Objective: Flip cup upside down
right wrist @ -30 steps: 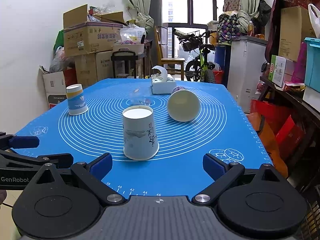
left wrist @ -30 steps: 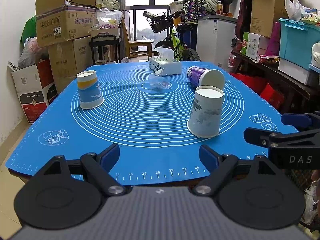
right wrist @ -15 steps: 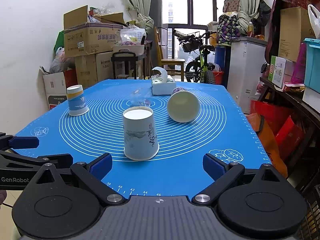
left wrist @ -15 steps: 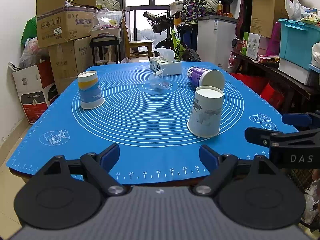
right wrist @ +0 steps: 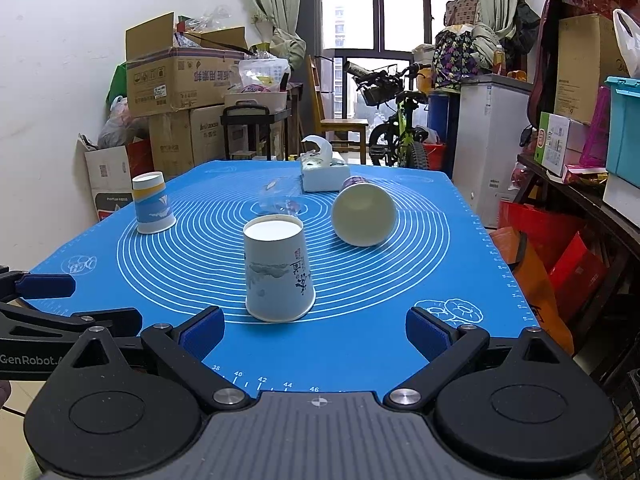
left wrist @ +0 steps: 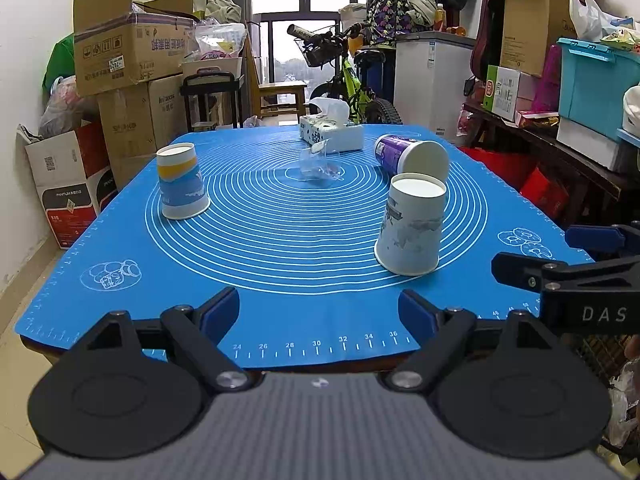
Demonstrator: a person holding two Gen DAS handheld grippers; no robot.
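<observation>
A white paper cup (left wrist: pixel 412 226) (right wrist: pixel 278 268) stands upside down on the blue mat (left wrist: pixel 300 248) (right wrist: pixel 400 280), nearest to me. A blue and yellow cup (left wrist: pixel 180 186) (right wrist: pixel 153 208) stands upside down at the left. A purple cup (left wrist: pixel 412 156) (right wrist: pixel 363 214) lies on its side, bottom toward me. A clear plastic cup (left wrist: pixel 320 162) (right wrist: pixel 278 200) lies near the mat's centre. My left gripper (left wrist: pixel 320 312) is open and empty at the front edge. My right gripper (right wrist: pixel 314 332) is open and empty, just short of the white cup.
A tissue box (left wrist: pixel 332 130) (right wrist: pixel 322 170) sits at the mat's far side. Cardboard boxes (left wrist: pixel 128 52) stack at the left, a bicycle (left wrist: pixel 348 76) and white freezer (left wrist: pixel 432 80) behind, and a cluttered shelf (left wrist: pixel 560 120) at the right. Each gripper shows in the other's view (left wrist: pixel 576 276) (right wrist: pixel 48 320).
Both grippers have barely shifted. The cups have not moved.
</observation>
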